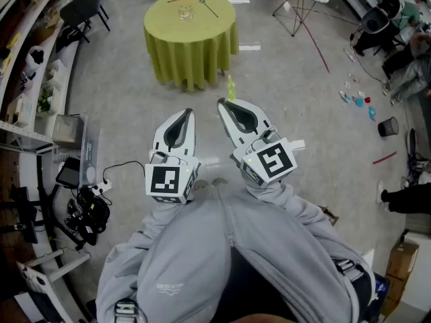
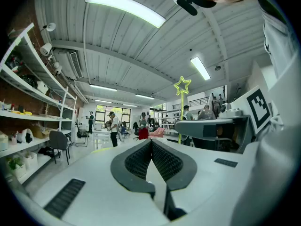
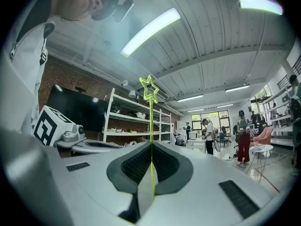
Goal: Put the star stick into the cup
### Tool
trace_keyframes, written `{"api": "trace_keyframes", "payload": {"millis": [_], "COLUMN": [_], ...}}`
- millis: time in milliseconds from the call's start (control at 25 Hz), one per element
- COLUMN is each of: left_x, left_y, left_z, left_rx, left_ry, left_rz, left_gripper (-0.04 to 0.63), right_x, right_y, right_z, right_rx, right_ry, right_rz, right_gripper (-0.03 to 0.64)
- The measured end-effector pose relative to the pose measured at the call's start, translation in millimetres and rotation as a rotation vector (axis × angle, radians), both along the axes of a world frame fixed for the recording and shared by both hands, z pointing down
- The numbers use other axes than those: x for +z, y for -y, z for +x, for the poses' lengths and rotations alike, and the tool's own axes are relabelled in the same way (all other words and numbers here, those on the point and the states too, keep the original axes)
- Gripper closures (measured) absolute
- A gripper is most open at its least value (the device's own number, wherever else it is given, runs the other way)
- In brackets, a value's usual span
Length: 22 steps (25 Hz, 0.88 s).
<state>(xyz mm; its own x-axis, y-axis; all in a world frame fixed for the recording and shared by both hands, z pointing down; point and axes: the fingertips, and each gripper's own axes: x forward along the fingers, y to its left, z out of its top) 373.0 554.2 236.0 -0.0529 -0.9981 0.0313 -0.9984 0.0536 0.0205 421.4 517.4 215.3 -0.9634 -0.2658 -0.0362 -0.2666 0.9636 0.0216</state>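
Fingers (image 3: 134,166) of right gripper (image 3: 151,145): clenched on star stick (image 3: 150,91), star uppermost. Left gripper (image 2: 151,142): jaws together, nothing between. Cup (image 1: 185,11): on round table (image 1: 195,52), well ahead. Recommended: carry stick vertical, centre above rim, then release.

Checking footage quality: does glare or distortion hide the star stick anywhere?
Right gripper view: fisheye bending, blown-out ceiling tubes, yet the star stick is sharp in the right gripper. Left gripper view: same bending, star clear. Head view: even light, stick tiny.
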Motion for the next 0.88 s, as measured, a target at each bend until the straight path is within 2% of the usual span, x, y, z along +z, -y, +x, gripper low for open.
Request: {"api": "trace_keyframes", "payload": {"millis": [320, 880], "left_x": [5.7, 12.1], "left_y": [38.1, 90.8], "left_z": [-12.8, -4.4], "left_rx": [-0.002, -0.045], "left_ry": [0.026, 0.035], "left_rz": [-0.002, 0.004], "left_gripper": [0.578, 0.578], "right_x": [6.2, 16.1], "right_y": [39.5, 97.1], "right_z": [-11.7, 9.2], "right_rx": [0.016, -0.017], "right_ry": [0.011, 0.037], "right_rz": [-0.01, -0.03], "right_gripper": [0.583, 0.583]}}
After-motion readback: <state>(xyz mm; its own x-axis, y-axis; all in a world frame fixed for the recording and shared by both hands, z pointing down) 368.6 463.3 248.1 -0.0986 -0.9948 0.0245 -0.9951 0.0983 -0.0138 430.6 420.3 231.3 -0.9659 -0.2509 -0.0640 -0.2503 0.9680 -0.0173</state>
